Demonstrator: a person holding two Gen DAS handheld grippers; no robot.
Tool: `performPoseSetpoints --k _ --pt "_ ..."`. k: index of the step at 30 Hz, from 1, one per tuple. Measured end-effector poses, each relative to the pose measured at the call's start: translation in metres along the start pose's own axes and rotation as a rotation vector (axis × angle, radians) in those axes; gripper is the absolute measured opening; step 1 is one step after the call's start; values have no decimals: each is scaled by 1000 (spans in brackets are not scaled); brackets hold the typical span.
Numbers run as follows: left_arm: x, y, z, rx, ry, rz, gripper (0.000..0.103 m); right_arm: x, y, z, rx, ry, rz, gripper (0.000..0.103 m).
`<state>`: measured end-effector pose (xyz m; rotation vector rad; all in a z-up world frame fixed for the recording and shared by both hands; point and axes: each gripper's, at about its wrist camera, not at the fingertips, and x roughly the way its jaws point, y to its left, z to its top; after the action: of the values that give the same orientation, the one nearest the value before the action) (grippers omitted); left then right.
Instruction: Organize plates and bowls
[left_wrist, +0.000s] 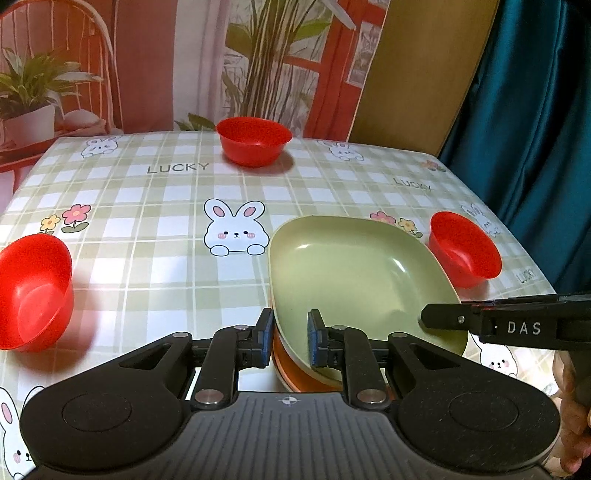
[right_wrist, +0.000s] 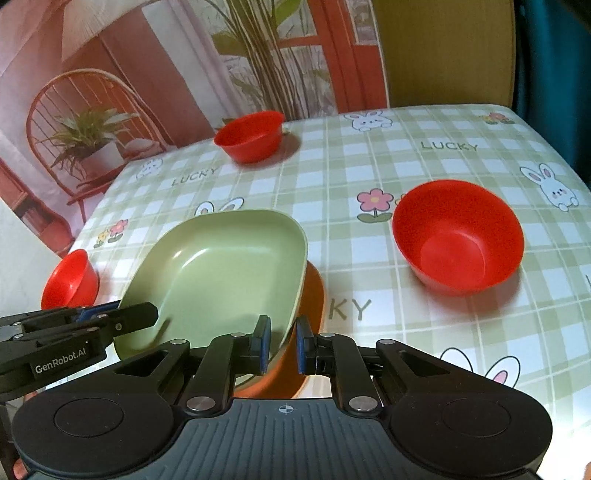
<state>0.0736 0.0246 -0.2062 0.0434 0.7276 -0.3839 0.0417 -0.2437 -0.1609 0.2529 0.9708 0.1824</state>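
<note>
A green square plate (left_wrist: 354, 266) (right_wrist: 221, 266) lies slightly tilted over an orange plate (left_wrist: 295, 380) (right_wrist: 314, 295) near the table's front. My left gripper (left_wrist: 291, 341) is shut on the green plate's near left rim. My right gripper (right_wrist: 283, 345) is shut on its near right rim. Each gripper also shows from the side in the other view, the right gripper (left_wrist: 443, 317) and the left gripper (right_wrist: 144, 314). Three red bowls stand upright and apart: one at the back (left_wrist: 254, 140) (right_wrist: 249, 136), one at the left (left_wrist: 33, 291) (right_wrist: 70, 278), one at the right (left_wrist: 465, 249) (right_wrist: 458, 236).
The table (left_wrist: 166, 229) wears a green checked cloth with rabbits and flowers. A printed backdrop (left_wrist: 147, 66) hangs behind its far edge and a teal curtain (left_wrist: 535, 129) at the right. A person's hand (left_wrist: 570, 406) shows at the lower right.
</note>
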Motion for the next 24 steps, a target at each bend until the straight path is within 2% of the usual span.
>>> performPoseSetpoints --k 24 --pt "5 -1 -7 16 20 20 19 13 0 -6 -14 50 -25 13"
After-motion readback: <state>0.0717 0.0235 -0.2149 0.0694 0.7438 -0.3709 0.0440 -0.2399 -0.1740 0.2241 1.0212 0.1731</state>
